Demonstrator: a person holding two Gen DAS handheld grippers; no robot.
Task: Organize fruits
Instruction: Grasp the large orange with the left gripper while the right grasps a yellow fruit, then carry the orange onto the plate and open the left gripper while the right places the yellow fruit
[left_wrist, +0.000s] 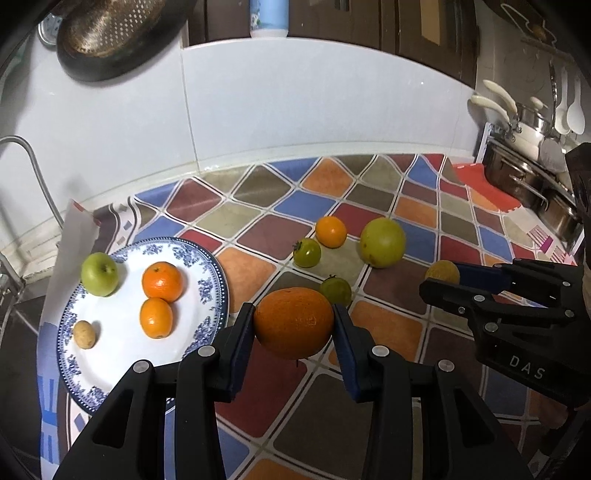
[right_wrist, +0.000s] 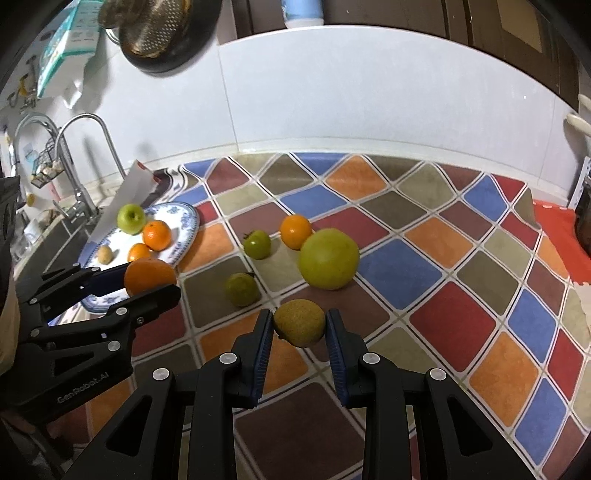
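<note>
Pinching dimpled round orange, left gripper, glossy plate

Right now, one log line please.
left claw: shut on orange | right claw: shut on yellow fruit | plate: four items | mat: four fruits loose

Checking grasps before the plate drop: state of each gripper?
Left gripper: shut on the large orange.
Right gripper: shut on the yellow-brown fruit.

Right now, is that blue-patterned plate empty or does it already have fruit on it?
Not empty. The plate holds a green apple, two small oranges and a small brownish fruit.
</note>
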